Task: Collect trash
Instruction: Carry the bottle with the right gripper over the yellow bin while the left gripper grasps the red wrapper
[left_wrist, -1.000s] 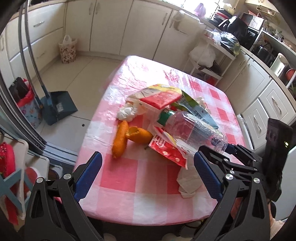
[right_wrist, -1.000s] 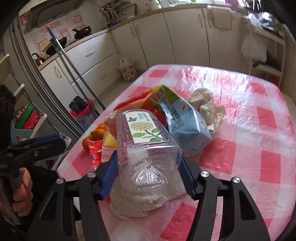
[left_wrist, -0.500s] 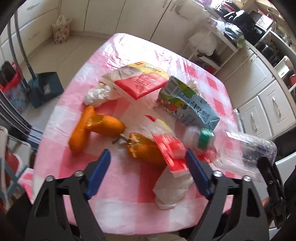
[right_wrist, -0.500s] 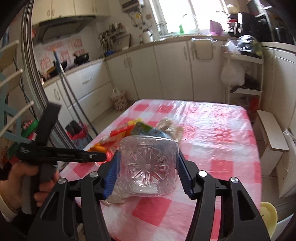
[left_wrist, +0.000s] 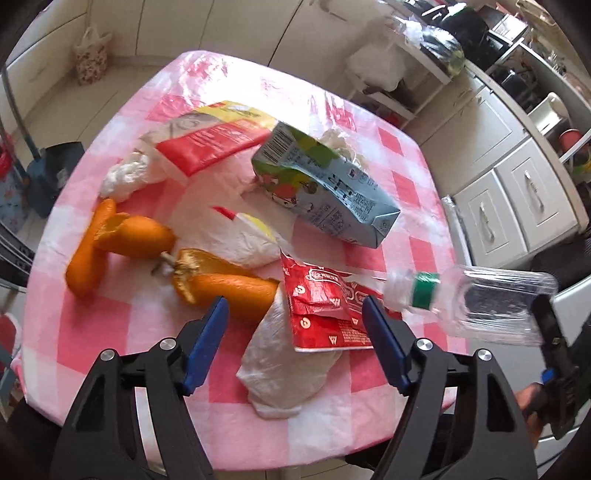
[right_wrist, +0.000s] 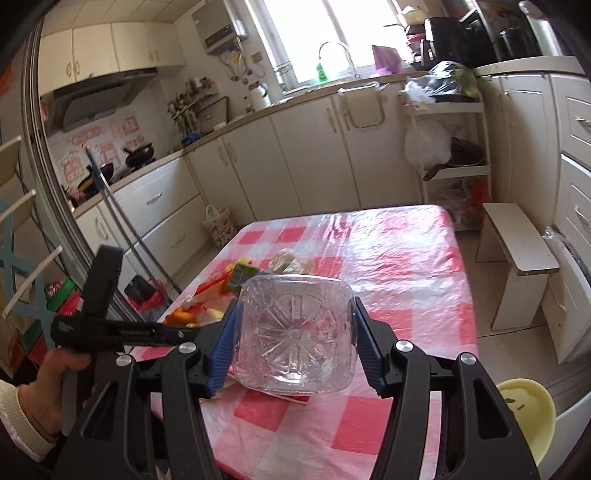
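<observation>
My right gripper (right_wrist: 295, 349) is shut on a clear plastic bottle (right_wrist: 295, 339) and holds it above the table's near edge; the bottle (left_wrist: 480, 302) with its green neck ring also shows at the right of the left wrist view. My left gripper (left_wrist: 295, 325) is open and empty, hovering over a red wrapper (left_wrist: 325, 310) and a white plastic bag (left_wrist: 288, 369). On the pink checked table (left_wrist: 122, 332) lie orange pepper pieces (left_wrist: 221, 280), orange peel (left_wrist: 125, 236), a blue carton (left_wrist: 325, 192), a red and yellow packet (left_wrist: 210, 144) and crumpled tissue (left_wrist: 125, 173).
White kitchen cabinets (right_wrist: 295, 155) line the far wall. A small white bench (right_wrist: 517, 251) stands right of the table. A yellow bowl-like object (right_wrist: 524, 410) is at the lower right. A dustpan (left_wrist: 51, 173) sits on the floor to the left.
My right gripper has lifted the bottle off the trash pile and drawn it back to the table's near right side. My left gripper has moved in lower over the red wrapper.
</observation>
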